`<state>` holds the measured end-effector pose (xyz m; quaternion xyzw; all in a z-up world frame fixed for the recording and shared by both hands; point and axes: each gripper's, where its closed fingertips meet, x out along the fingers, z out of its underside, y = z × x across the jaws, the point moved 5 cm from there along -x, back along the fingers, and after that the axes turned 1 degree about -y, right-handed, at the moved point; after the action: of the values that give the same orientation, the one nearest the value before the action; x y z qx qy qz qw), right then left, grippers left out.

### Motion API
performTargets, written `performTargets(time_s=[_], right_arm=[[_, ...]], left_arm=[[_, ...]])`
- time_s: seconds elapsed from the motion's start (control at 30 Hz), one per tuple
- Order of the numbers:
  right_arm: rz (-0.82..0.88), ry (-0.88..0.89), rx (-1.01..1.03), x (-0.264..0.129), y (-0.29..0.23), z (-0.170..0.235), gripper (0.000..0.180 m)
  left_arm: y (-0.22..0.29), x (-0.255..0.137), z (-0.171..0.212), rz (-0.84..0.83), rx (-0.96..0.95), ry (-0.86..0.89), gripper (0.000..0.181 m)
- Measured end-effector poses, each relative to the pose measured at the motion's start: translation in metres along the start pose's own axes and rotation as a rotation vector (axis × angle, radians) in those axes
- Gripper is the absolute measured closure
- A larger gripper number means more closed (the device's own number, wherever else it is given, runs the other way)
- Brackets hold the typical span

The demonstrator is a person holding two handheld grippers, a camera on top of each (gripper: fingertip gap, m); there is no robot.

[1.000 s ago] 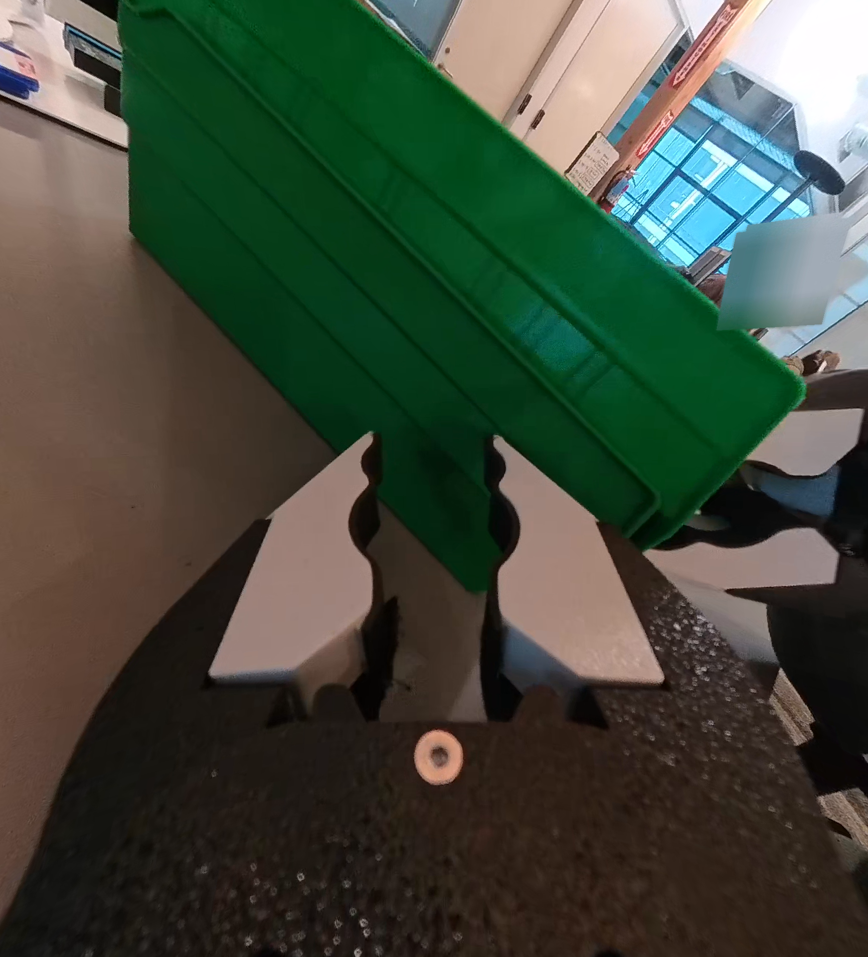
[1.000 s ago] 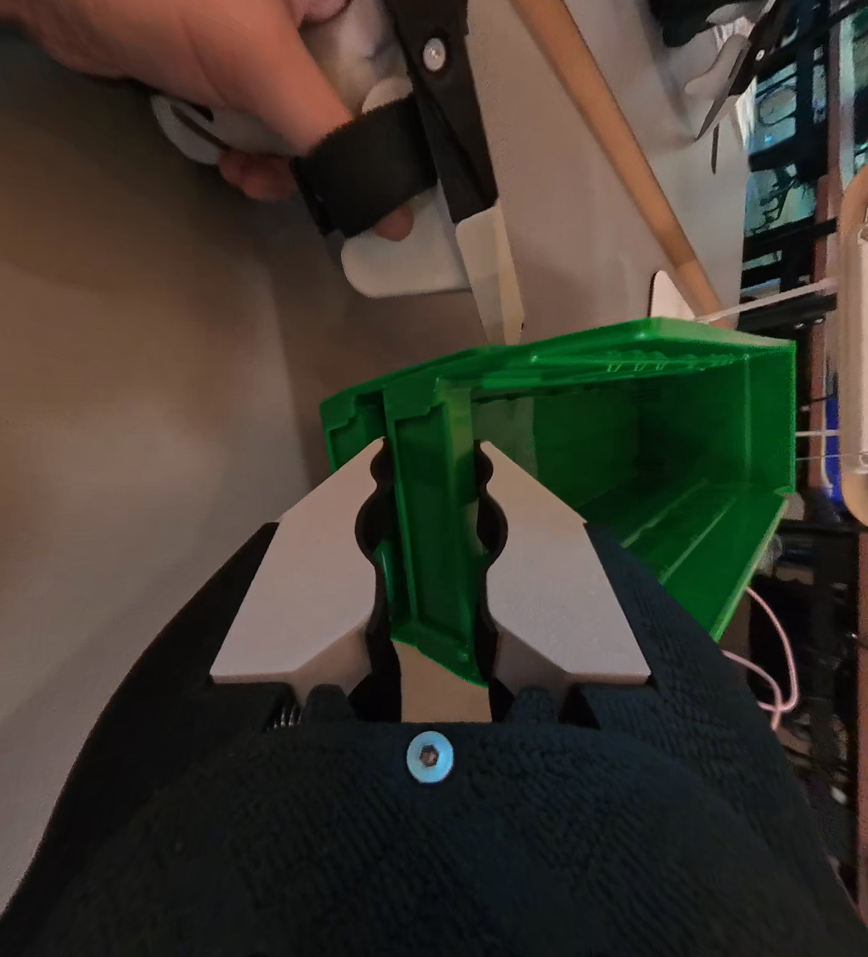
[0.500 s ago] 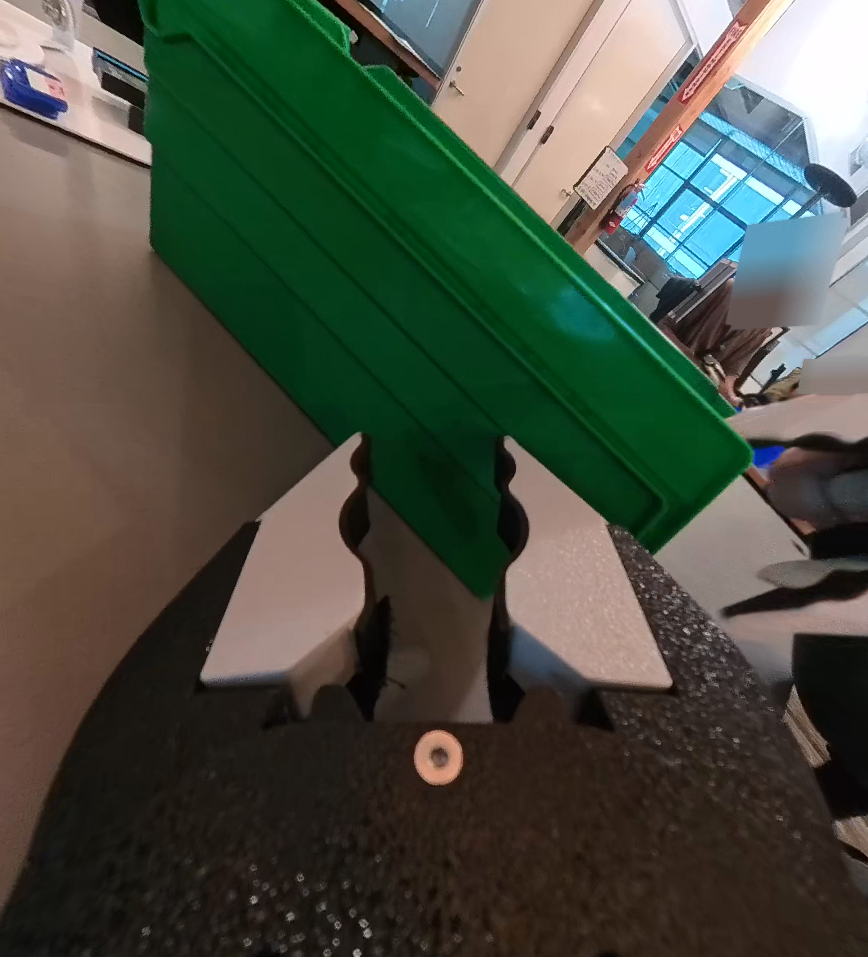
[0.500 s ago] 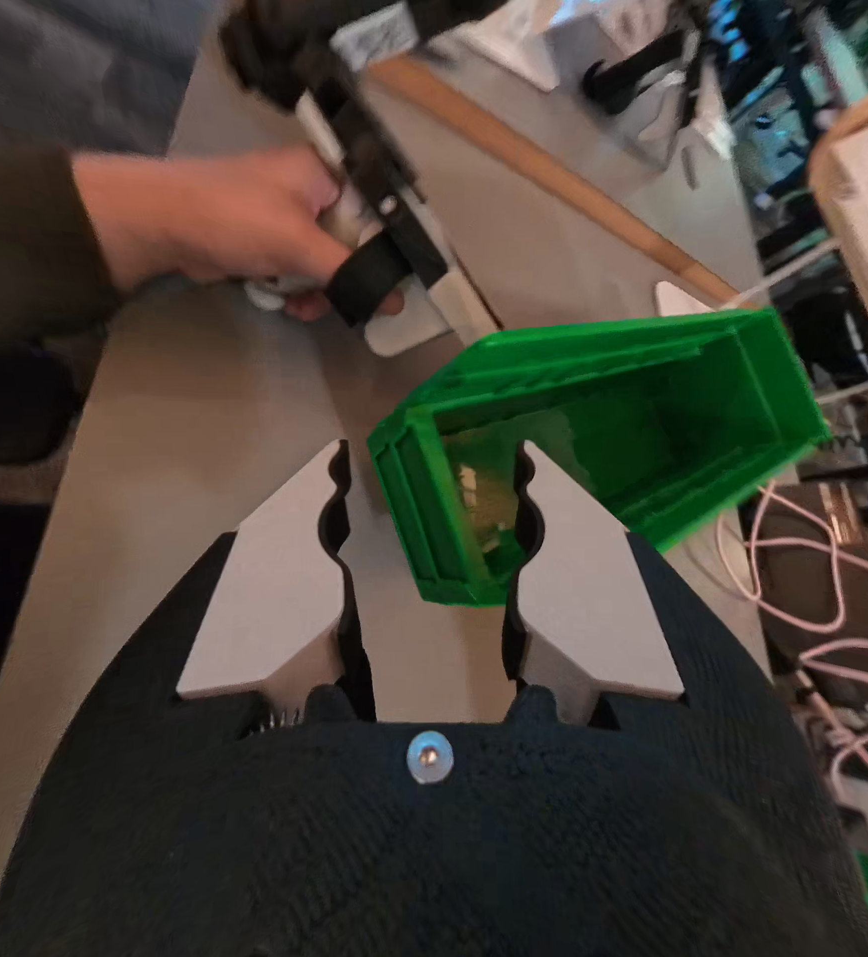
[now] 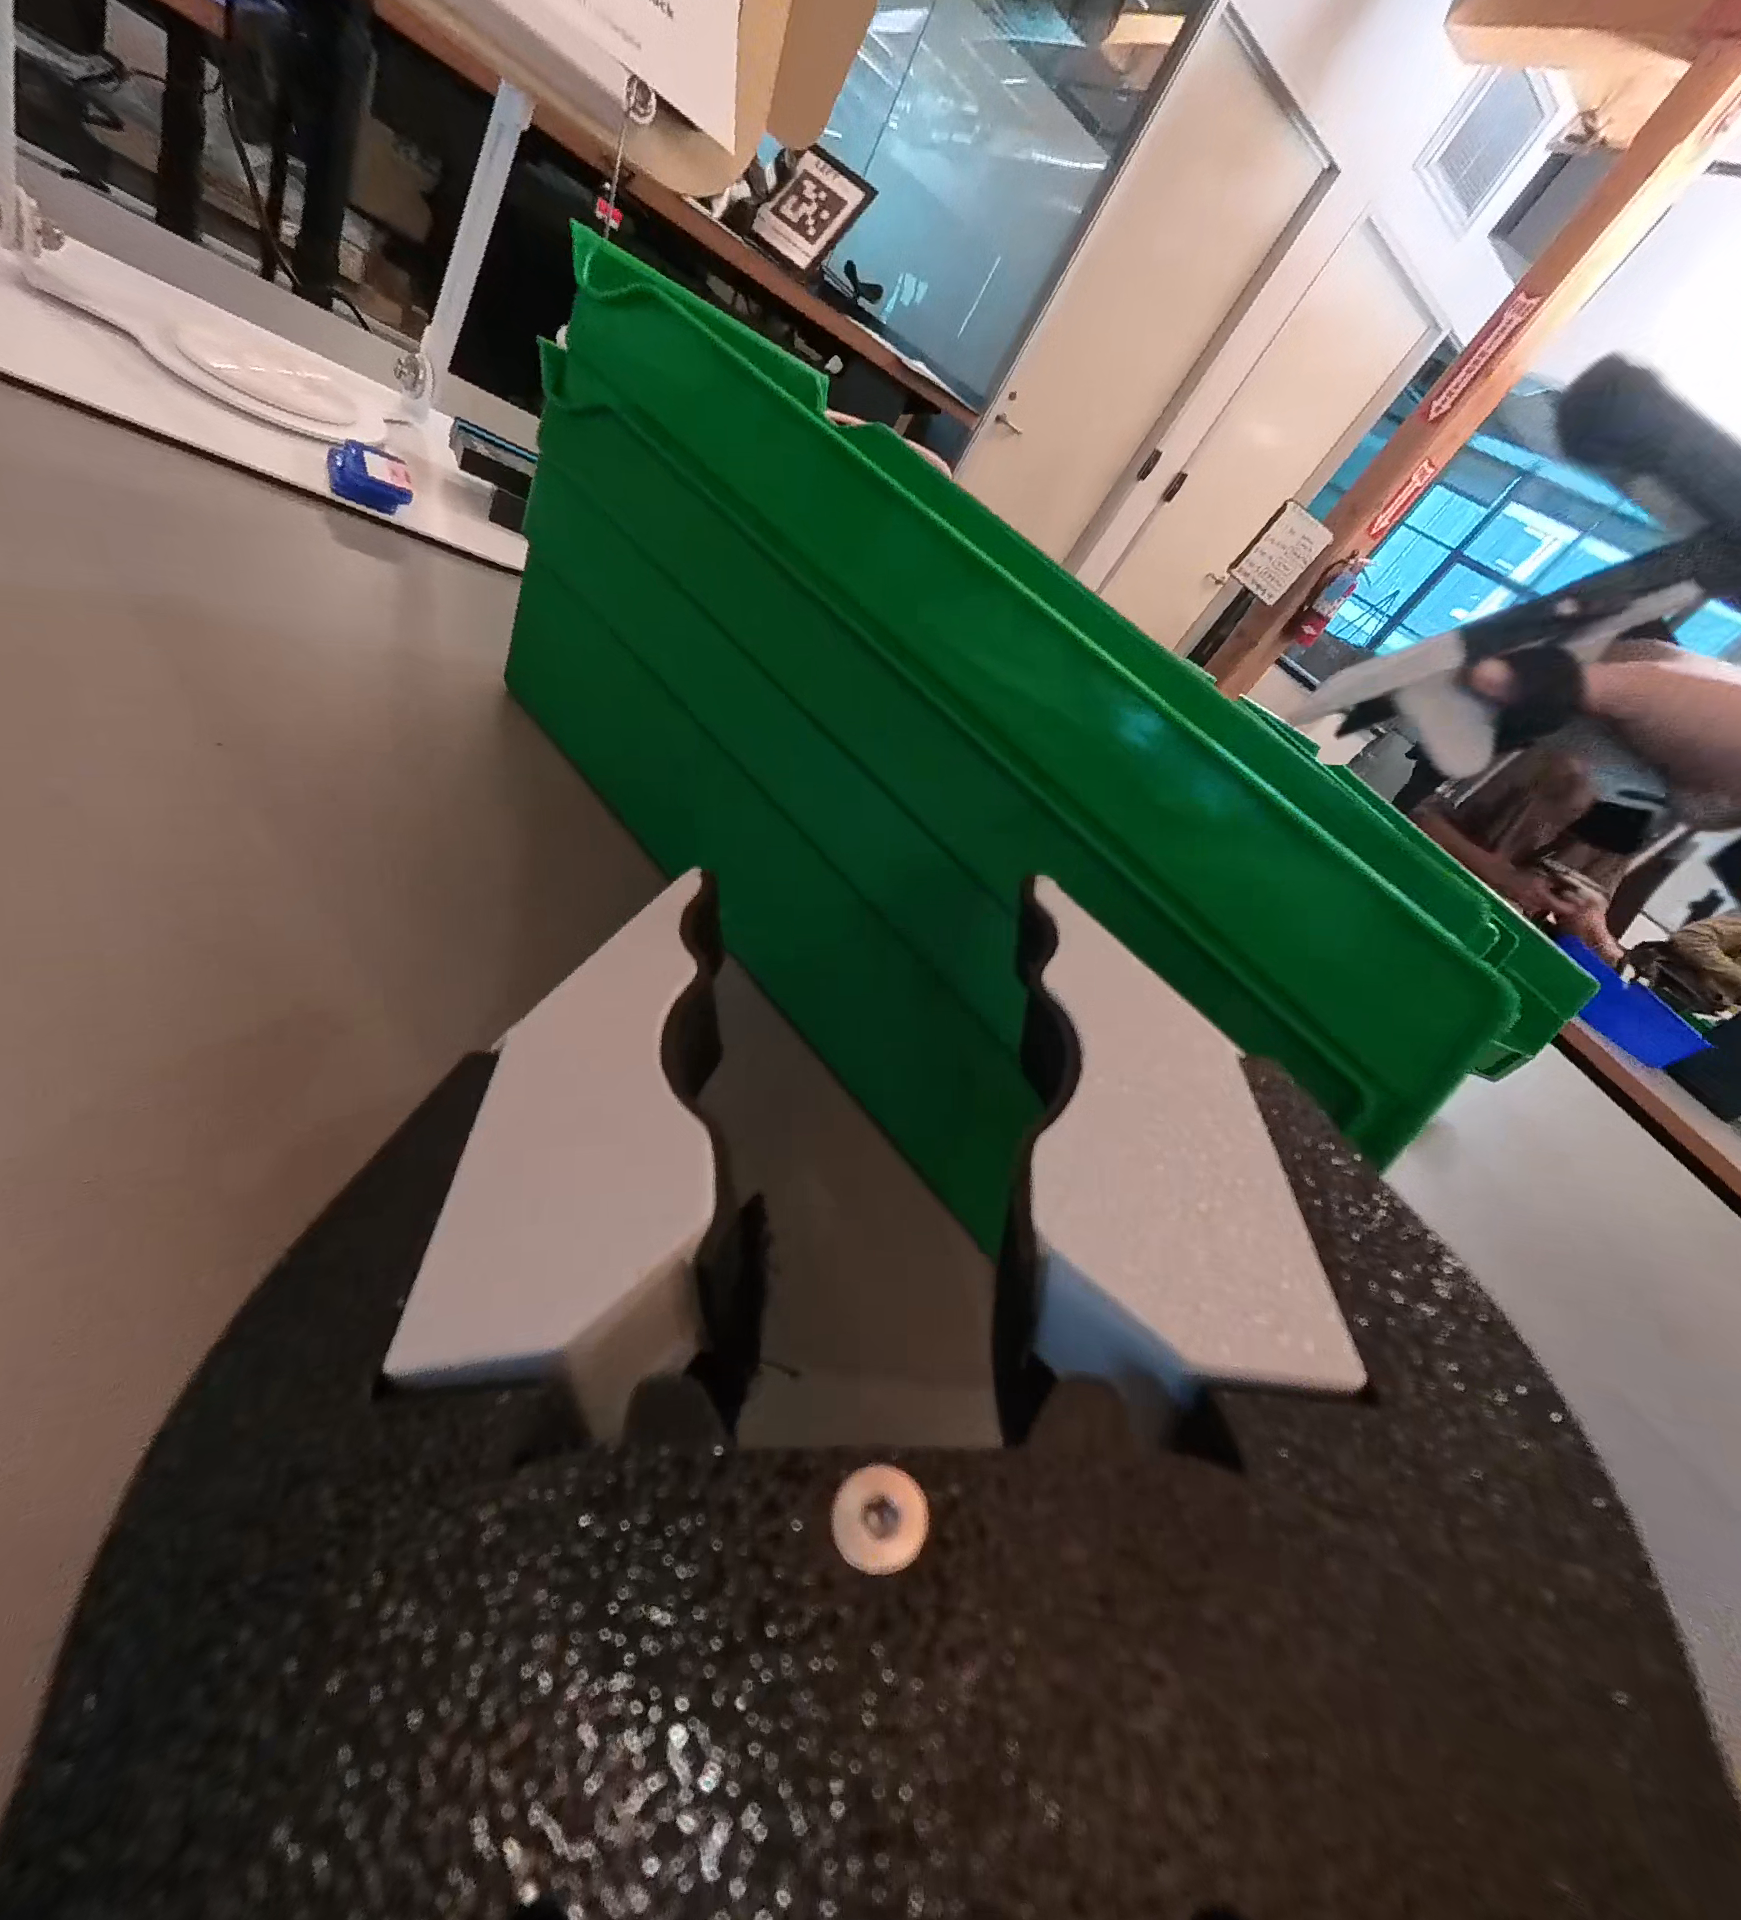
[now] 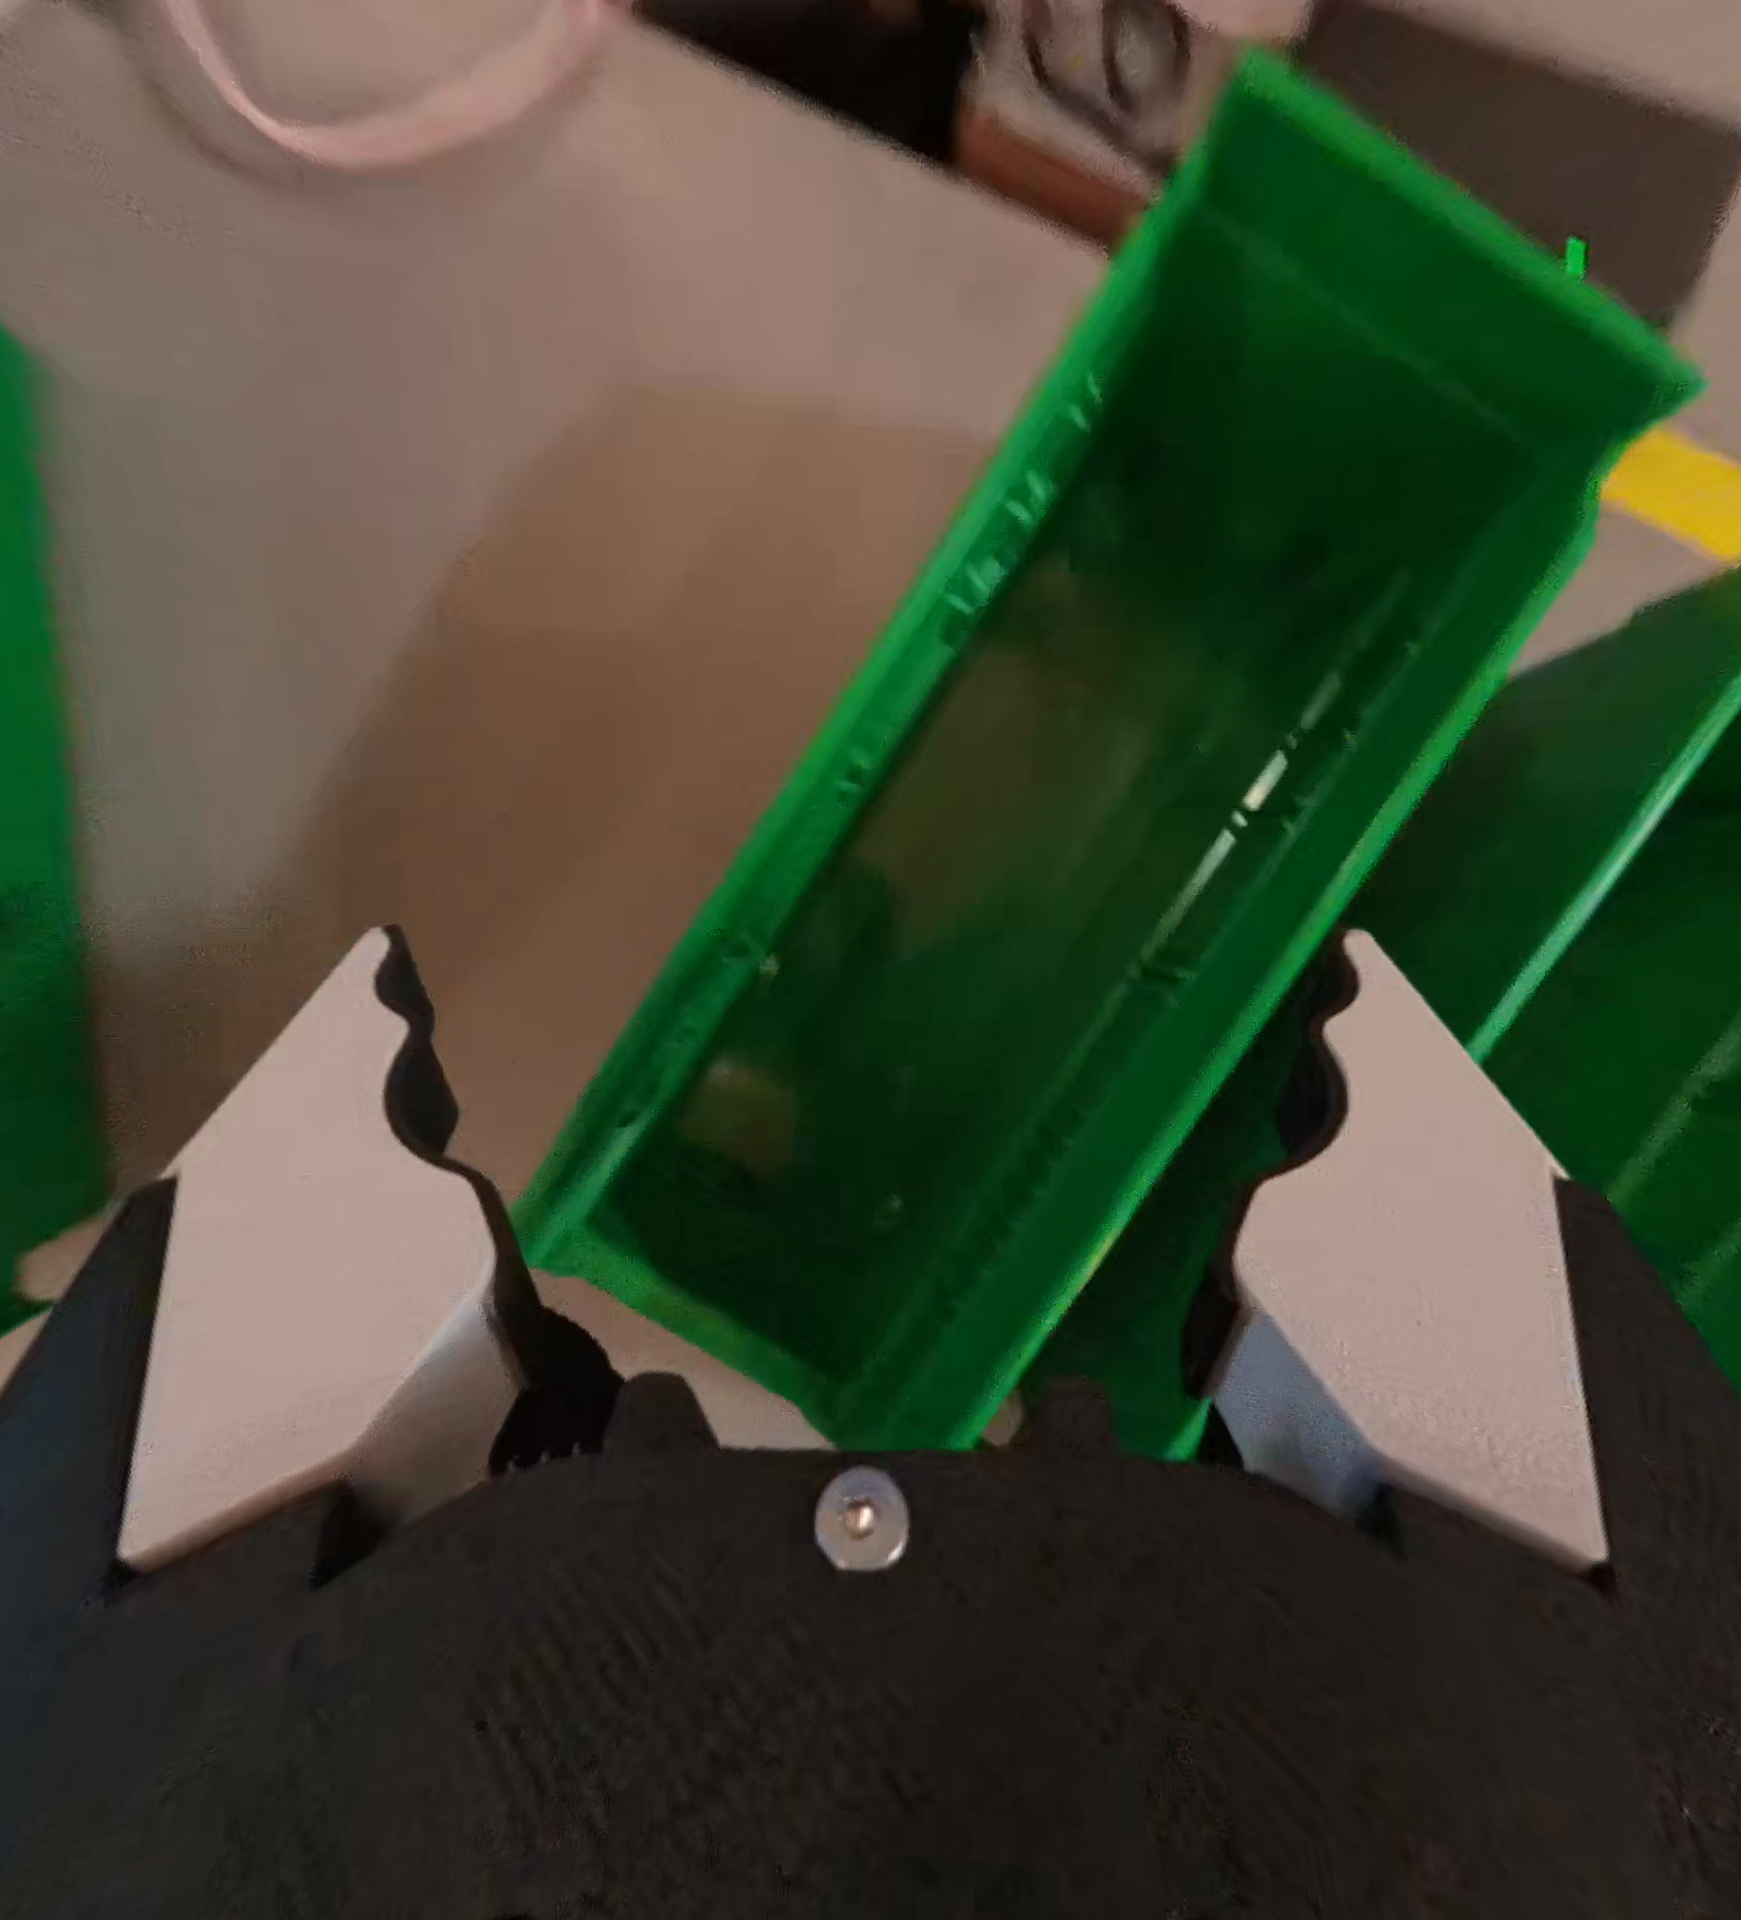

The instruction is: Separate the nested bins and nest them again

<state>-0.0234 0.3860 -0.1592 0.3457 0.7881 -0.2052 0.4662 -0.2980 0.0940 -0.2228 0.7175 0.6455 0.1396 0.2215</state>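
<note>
Bins (image 5: pixel 845 665) in green, nested, lie directly ahead of my left gripper (image 5: pixel 866 1039), their long axis running from far-left to near-right, the near corner between my half-open jaws, which seem not to clamp it. My right gripper (image 6: pixel 866 1122) hangs wide open, gripping nothing, above a separate bin (image 6: pixel 1105 831) on the grey table (image 5: pixel 170 779); its open mouth faces up at me, long axis slanting away to the upper right. A further bin (image 6: pixel 1676 935) lies just right of it. Risk, as I judge it: closing off-centre on the thin wall could tip or skid the bin.
</note>
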Motion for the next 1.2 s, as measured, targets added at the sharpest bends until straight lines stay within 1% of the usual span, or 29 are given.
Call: performTargets(time_s=[0.07, 0.13, 0.2, 0.3, 0.4, 0.57, 0.67, 0.7, 0.77, 0.83, 0.97, 1.1, 1.2], right_arm=[[0.047, -0.133, 0.025, 0.017, 0.013, 0.007, 0.019], [0.095, -0.219, 0.05, 0.029, 0.025, 0.014, 0.019], [0.067, -0.262, 0.095, 0.038, 0.028, 0.018, 0.019], [0.0, -0.28, 0.159, 0.047, 0.027, 0.022, 0.02], [-0.002, -0.28, 0.14, 0.045, 0.026, 0.021, 0.032], [-0.007, -0.273, 0.118, 0.04, 0.023, 0.018, 0.056], [-0.015, -0.263, 0.112, 0.036, 0.021, 0.015, 0.073], [-0.022, -0.263, 0.099, 0.034, 0.019, 0.013, 0.075], [-0.041, -0.25, 0.066, 0.025, 0.011, 0.006, 0.077], [-0.075, -0.215, 0.024, 0.01, -0.002, -0.007, 0.077], [-0.163, -0.115, -0.088, -0.034, -0.045, -0.039, 0.077], [-0.292, -0.053, -0.176, -0.077, -0.102, -0.064, 0.076], [-0.37, -0.05, -0.251, -0.098, -0.147, -0.071, 0.076]], left_arm=[[-0.001, 0.001, 0.002, -0.015, -0.002, -0.014, 0.128], [-0.001, 0.002, 0.004, -0.011, -0.009, -0.029, 0.13], [-0.001, 0.004, 0.007, 0.007, -0.027, -0.059, 0.133], [-0.002, 0.005, 0.008, 0.007, -0.04, -0.069, 0.133], [-0.003, 0.004, 0.006, 0.005, -0.051, -0.05, 0.132], [-0.002, 0.003, 0.006, 0.025, -0.068, -0.044, 0.133], [0.004, 0.005, 0.008, 0.075, -0.07, -0.069, 0.137], [0.007, 0.006, 0.009, 0.101, -0.072, -0.082, 0.138], [0.013, 0.01, 0.013, 0.144, -0.066, -0.116, 0.14], [0.016, 0.013, 0.016, 0.146, -0.05, -0.141, 0.15], [0.024, 0.019, 0.019, 0.175, -0.044, -0.161, 0.155], [0.038, 0.029, 0.028, 0.215, -0.001, -0.226, 0.154], [0.039, 0.033, 0.03, 0.177, 0.045, -0.233, 0.147]])
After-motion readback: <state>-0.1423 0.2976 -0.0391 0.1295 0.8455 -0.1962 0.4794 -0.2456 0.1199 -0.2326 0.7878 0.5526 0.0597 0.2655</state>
